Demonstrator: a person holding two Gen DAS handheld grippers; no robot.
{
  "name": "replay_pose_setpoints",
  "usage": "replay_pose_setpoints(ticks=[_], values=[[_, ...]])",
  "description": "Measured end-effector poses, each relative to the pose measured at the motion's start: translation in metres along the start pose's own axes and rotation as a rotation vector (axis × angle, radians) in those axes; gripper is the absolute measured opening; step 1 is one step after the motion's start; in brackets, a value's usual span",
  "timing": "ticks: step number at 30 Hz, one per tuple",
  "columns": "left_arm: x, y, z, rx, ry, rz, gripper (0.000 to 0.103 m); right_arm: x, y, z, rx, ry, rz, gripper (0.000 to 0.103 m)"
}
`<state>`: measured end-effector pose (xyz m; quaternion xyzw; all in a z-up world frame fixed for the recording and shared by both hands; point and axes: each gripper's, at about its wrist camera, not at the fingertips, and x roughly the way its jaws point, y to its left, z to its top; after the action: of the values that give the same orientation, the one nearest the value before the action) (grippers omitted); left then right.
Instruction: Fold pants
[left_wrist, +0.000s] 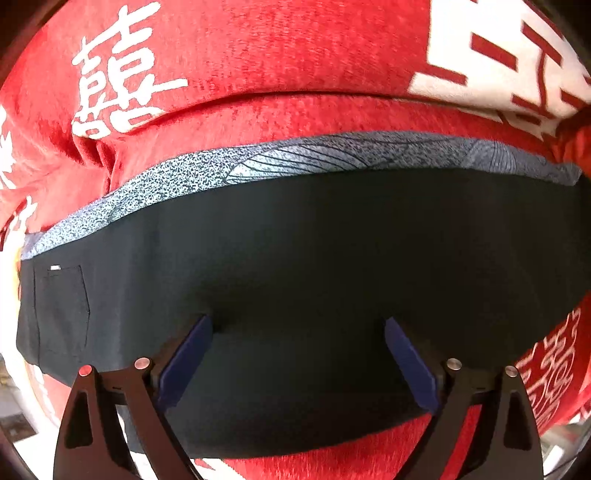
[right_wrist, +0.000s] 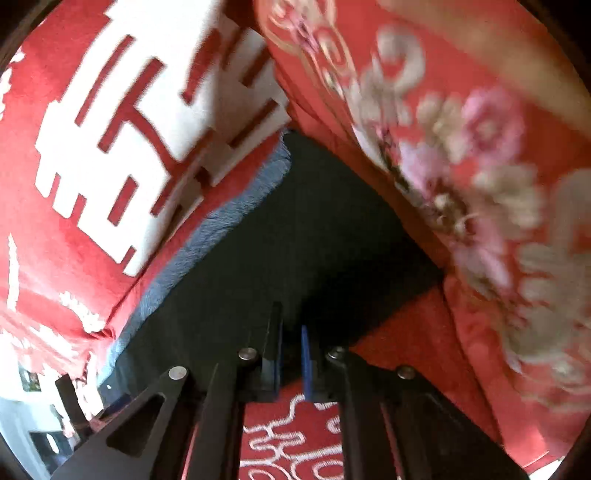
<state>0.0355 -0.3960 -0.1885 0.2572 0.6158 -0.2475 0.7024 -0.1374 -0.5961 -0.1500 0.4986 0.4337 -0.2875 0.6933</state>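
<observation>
Dark navy pants (left_wrist: 314, 251) lie folded lengthwise on a red blanket, with a blue-grey patterned strip (left_wrist: 258, 162) along the far edge and a back pocket (left_wrist: 62, 306) at the left. My left gripper (left_wrist: 297, 332) is open, its blue pads resting on the near part of the pants. In the right wrist view the pants (right_wrist: 295, 240) run away from me. My right gripper (right_wrist: 291, 332) has its jaws nearly together over the pants' near edge; whether cloth is pinched is hidden.
A red blanket (left_wrist: 258, 48) with white characters covers the surface. A red flowered quilt (right_wrist: 480, 166) is piled at the right, next to the pants. The left gripper's frame (right_wrist: 74, 402) shows at lower left in the right wrist view.
</observation>
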Motion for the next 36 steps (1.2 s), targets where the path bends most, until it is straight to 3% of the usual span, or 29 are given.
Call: replay_pose_setpoints(ticks=[3,6,9,12,16,19,21,23,25,27,30,36], values=[[0.001,-0.001,-0.006,-0.005,-0.005,-0.009,0.096,0.012,-0.016,-0.01,-0.005,0.081,-0.032,0.015],[0.001,0.0,-0.007,-0.024,0.003,-0.02,0.096,0.004,-0.019,-0.014,-0.026,0.085,-0.074,0.048],[0.001,-0.001,-0.008,-0.013,-0.01,-0.007,0.099,-0.019,-0.007,-0.025,-0.053,0.062,-0.093,0.049],[0.008,0.009,-0.012,-0.048,-0.007,-0.009,0.103,-0.039,0.025,-0.034,-0.202,0.003,-0.103,0.048],[0.011,0.008,-0.015,-0.048,-0.019,0.0,0.103,-0.022,0.062,-0.008,-0.358,-0.05,-0.125,0.048],[0.012,0.009,-0.016,-0.052,-0.02,-0.007,0.103,0.009,0.068,0.031,-0.361,-0.059,-0.145,0.048],[0.01,0.008,-0.018,-0.056,-0.02,-0.008,0.103,0.035,0.063,0.05,-0.357,0.005,-0.18,0.048],[0.011,0.011,-0.018,-0.062,-0.02,-0.012,0.103,0.046,0.048,0.058,-0.343,0.008,-0.28,0.036],[0.013,0.015,-0.019,-0.068,-0.023,-0.019,0.103,0.032,0.031,0.061,-0.256,-0.038,-0.256,0.031],[0.015,0.018,-0.024,-0.071,-0.038,-0.023,0.103,0.018,0.025,0.057,-0.186,-0.037,-0.28,0.036],[0.017,0.021,-0.032,-0.069,-0.066,-0.028,0.103,0.007,0.028,0.04,-0.149,0.001,-0.259,0.054],[0.011,0.027,-0.044,-0.039,-0.061,-0.06,0.103,0.002,0.055,-0.018,-0.201,0.077,-0.243,0.054]])
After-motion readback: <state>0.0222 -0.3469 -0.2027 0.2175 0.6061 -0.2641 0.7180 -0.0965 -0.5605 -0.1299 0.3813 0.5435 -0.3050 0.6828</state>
